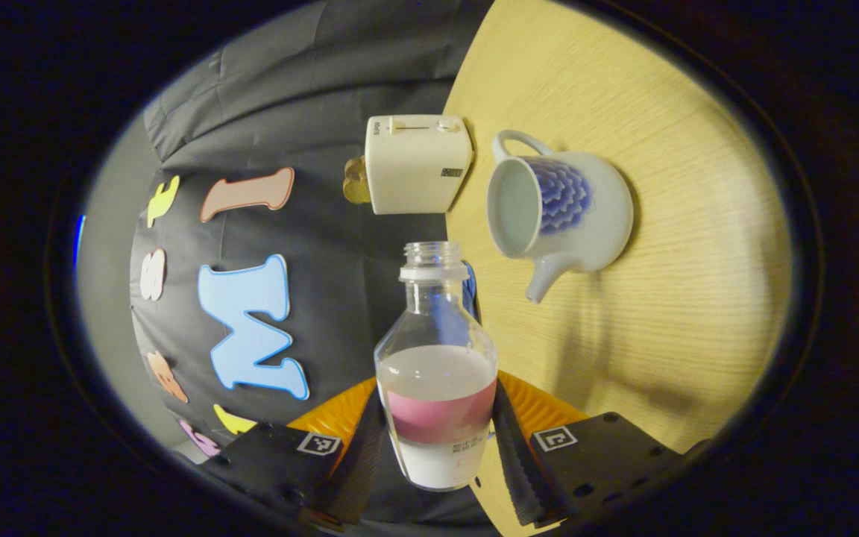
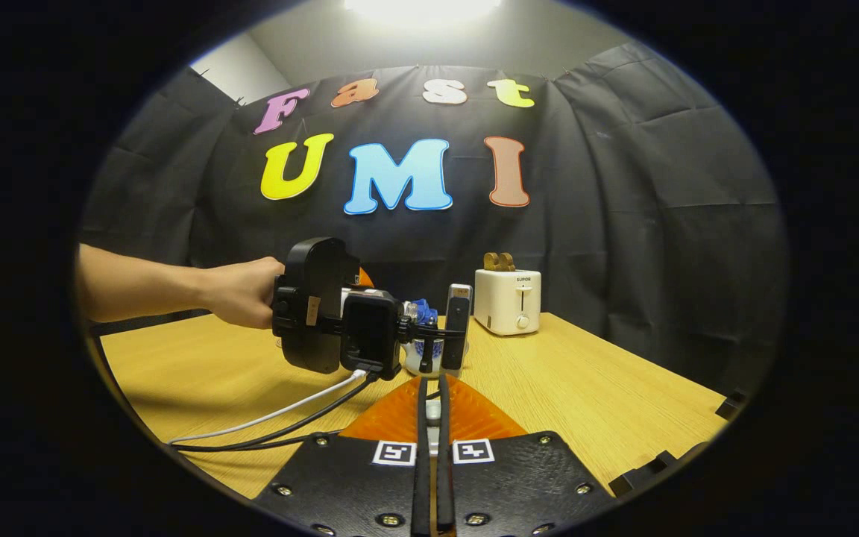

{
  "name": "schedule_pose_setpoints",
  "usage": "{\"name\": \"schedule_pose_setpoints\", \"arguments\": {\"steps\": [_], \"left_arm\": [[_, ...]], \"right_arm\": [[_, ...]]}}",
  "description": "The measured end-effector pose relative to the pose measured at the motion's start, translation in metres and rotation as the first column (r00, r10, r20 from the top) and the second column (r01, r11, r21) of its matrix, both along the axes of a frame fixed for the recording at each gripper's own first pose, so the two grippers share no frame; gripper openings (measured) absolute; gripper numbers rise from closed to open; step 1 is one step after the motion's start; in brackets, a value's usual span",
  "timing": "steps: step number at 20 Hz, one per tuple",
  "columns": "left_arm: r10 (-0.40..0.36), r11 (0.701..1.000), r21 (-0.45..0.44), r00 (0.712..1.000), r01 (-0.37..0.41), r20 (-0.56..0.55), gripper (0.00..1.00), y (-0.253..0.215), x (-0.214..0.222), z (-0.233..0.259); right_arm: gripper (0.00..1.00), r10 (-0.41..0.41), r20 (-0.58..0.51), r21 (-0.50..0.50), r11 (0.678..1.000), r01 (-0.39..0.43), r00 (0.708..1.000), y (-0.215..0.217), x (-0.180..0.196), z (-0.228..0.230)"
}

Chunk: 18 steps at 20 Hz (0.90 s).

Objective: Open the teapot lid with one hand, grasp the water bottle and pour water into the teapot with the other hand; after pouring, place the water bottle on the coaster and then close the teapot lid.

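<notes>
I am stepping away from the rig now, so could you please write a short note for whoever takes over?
Left gripper: shut on the uncapped water bottle, which is part full, its mouth pointing past the teapot.
Right gripper: fingers nearly together on a small pale piece, apparently the teapot lid.
The teapot stands open on the table.
Done: lid off, bottle grasped.
Left: pour into the teapot, set the bottle on the coaster, close the lid.
</notes>
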<state>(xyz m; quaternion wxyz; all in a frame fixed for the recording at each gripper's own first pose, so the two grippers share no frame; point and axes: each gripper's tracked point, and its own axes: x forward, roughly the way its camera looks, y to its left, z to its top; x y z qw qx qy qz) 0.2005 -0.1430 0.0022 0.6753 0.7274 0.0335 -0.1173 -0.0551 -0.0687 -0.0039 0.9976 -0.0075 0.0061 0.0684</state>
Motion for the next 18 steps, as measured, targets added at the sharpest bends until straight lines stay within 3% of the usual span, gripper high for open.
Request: {"name": "schedule_pose_setpoints", "arguments": {"steps": [7,18], "left_arm": [[-0.04,0.988,0.152,0.999,0.036,0.024,0.86,-0.003,-0.002,0.007],[-0.086,0.948,0.311,0.995,0.069,0.043,0.86,-0.007,0.003,0.021]], "right_arm": [[0.04,-0.005,-0.012,0.003,1.0,0.005,1.0,-0.003,0.001,-0.002],[0.04,-0.01,-0.021,0.004,1.0,0.01,1.0,-0.004,0.001,-0.004]]}}
